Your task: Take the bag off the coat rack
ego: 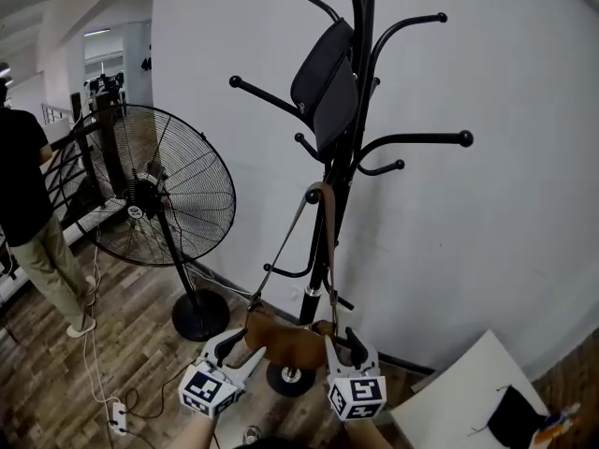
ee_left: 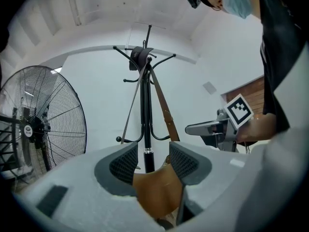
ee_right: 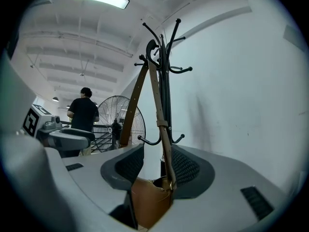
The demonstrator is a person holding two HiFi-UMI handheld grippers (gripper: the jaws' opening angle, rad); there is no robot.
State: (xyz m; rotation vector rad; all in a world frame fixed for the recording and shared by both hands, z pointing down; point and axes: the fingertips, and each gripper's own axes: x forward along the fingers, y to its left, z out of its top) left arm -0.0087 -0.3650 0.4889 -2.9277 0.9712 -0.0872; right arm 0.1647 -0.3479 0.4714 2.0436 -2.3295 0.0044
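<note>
**While the strap hangs on its hook, both grippers hold the bag low**

Since the left gripper (ego: 241, 346) and the right gripper (ego: 342, 342) are each clamped on the body of the brown leather bag (ego: 281, 341), we judge the grasp made and the lift-off not yet begun. The left gripper view shows tan leather pressed between its two pads; the right gripper view shows the same leather, with a strap ring lying against one pad. The bag hangs low beside the pole of the coat rack (ego: 360, 82), near its base; its strap (ego: 331, 251) runs up in two strands to a ball-tipped hook (ego: 314, 195) partway up the pole and loops over it. A black bag (ego: 328, 78) hangs on a higher hook, well apart from ours, and a standing fan (ego: 164, 185) is off to the left.

By our reckoning, the next move calls for raising the bag so that the strap goes slack; the loop must then be carried up and outward past the ball tip, because a straight pull downward or toward us would only drag on the rack. Both grippers should rise together; otherwise the bag may twist and the strap may catch on the neighbouring lower hooks.
</note>
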